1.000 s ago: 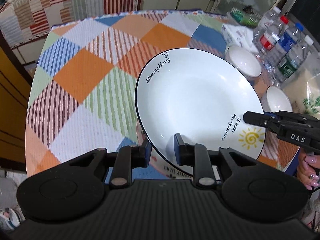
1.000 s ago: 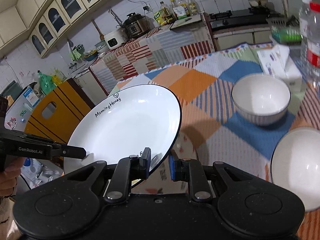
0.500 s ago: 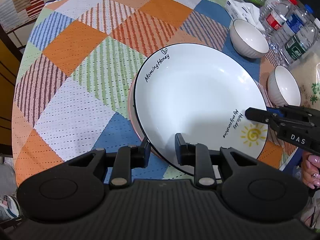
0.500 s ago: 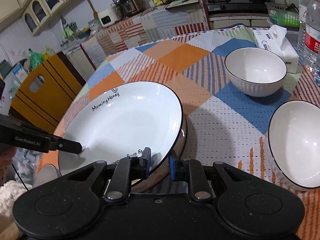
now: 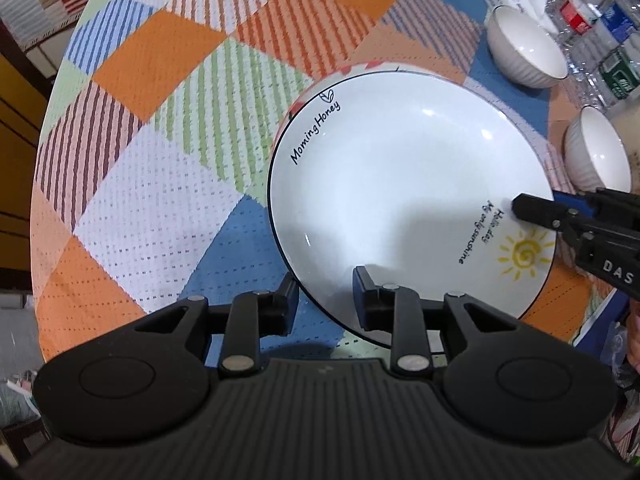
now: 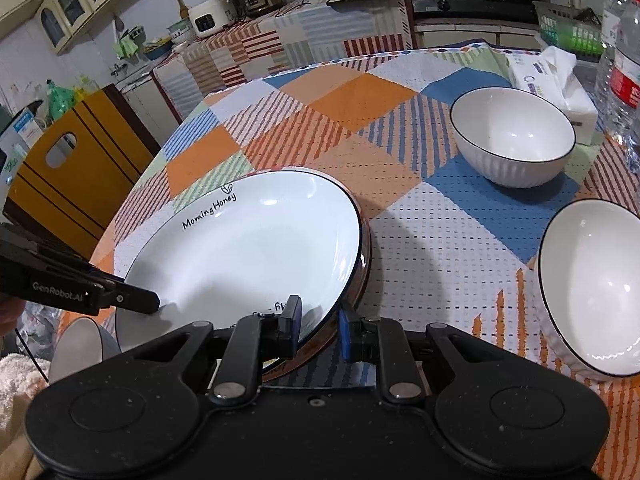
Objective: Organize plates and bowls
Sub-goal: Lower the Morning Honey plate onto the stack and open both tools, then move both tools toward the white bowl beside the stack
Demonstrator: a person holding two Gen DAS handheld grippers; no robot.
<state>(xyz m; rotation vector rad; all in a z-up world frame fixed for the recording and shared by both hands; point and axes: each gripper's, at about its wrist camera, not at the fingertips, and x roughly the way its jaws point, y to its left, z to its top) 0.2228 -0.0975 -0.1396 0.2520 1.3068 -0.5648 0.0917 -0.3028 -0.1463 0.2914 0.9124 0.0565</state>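
Observation:
A white plate (image 5: 400,184) with a black rim and the words "Morning Honey" rests on another plate whose rim (image 6: 362,280) shows beneath it, on the patchwork tablecloth. My left gripper (image 5: 325,292) has its two fingers either side of the plate's near rim, slightly apart. My right gripper (image 6: 318,322) straddles the opposite rim (image 6: 256,252), fingers also slightly apart; it shows in the left wrist view (image 5: 532,210) at the right edge. Two white ribbed bowls (image 6: 512,140) (image 6: 592,288) stand to the right.
A tissue pack (image 6: 552,80) and several water bottles (image 5: 592,20) stand at the table's far right. A yellow cabinet (image 6: 68,176) is beyond the left table edge (image 5: 48,160). A kitchen counter (image 6: 280,36) runs behind.
Both grippers lowered the top plate onto the plate beneath. The jaws have widened slightly on both sides.

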